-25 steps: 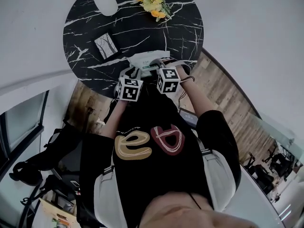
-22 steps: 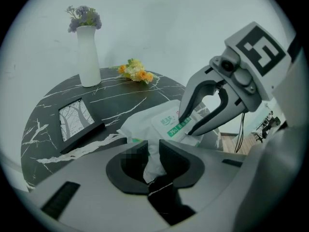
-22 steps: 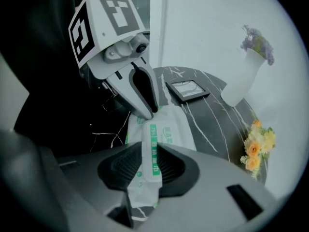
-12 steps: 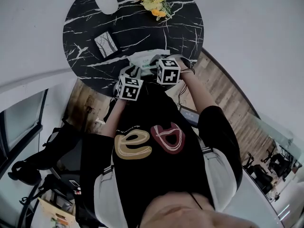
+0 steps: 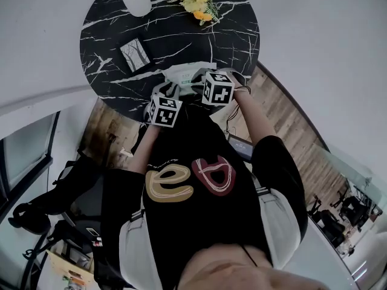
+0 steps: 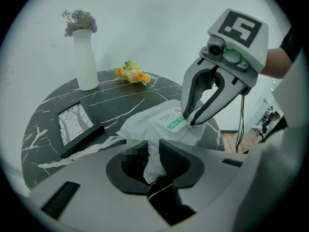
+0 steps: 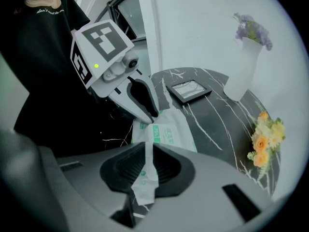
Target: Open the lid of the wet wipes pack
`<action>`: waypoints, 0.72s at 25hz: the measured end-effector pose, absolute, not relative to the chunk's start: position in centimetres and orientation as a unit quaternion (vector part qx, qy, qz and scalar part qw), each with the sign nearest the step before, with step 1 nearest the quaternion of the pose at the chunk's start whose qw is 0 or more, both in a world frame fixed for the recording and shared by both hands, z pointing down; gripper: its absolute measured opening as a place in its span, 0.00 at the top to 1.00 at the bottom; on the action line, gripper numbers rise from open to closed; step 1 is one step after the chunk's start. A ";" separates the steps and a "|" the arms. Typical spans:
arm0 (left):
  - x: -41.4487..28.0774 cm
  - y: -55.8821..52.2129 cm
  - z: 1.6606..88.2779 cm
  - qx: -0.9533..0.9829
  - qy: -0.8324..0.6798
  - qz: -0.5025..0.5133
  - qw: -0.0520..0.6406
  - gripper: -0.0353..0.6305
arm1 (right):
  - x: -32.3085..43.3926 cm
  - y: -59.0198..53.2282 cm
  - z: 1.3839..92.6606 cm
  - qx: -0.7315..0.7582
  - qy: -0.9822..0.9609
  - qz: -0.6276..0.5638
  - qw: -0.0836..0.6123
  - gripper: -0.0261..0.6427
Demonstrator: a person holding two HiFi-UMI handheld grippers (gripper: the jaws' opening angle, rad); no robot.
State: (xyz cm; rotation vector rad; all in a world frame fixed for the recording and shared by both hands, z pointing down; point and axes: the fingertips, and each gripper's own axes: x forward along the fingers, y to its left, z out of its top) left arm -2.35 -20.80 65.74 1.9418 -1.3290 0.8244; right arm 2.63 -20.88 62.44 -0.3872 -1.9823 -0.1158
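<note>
1 round black marble-look table (image 6: 120, 98) with white veins spreads out beyond the left gripper's fingers (image 6: 181, 161). On it: 1 dark picture frame (image 6: 77, 124) up-left of the fingers, 1 white vase (image 6: 84, 57) with purple flowers far beyond them on the left, 1 yellow-orange flower bunch (image 6: 133, 73) at the far rim. Plain white wall (image 6: 159, 28) behind the table. Brown wood-plank floor (image 5: 284, 113) shows to the right of the fingers and beneath the table's near edge. Dark-framed glass (image 5: 27, 162) low on the left, a black bag (image 5: 60, 192) beside it. Gym machines (image 5: 357, 207) far right. Light even and soft, with no hard shadows.
</note>
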 end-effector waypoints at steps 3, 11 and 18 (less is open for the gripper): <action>-2.4 -20.8 65.7 0.737 -0.506 0.310 0.323 0.82 | 2.6 -21.0 61.6 -0.168 -0.832 -0.052 0.527 0.90; -2.5 -20.8 65.6 0.738 -0.507 0.297 0.333 0.82 | 2.3 -21.6 60.5 -0.184 -0.828 -0.059 0.527 0.91; -2.5 -20.9 65.6 0.738 -0.509 0.291 0.336 0.82 | 1.8 -22.8 59.4 -0.162 -0.847 -0.054 0.504 0.92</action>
